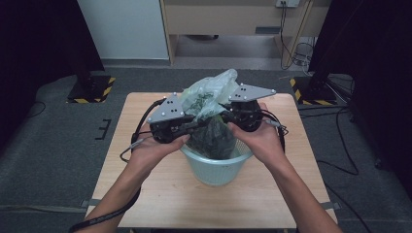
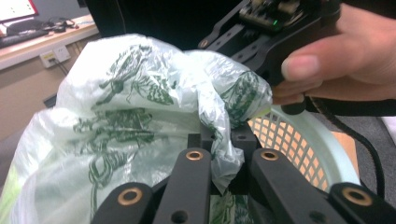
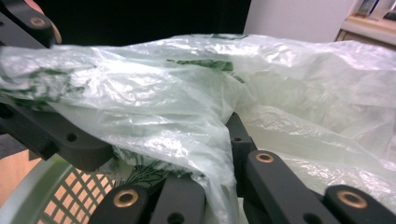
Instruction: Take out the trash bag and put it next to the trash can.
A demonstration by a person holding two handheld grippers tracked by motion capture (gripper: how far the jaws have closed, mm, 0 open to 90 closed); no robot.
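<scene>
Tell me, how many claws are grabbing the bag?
2. The left claw pinches a fold of the bag over the basket. The right claw grips the bag from the other side, facing it.

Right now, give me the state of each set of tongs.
Left tongs: shut on the plastic bag.
Right tongs: shut on the same bag.
</scene>
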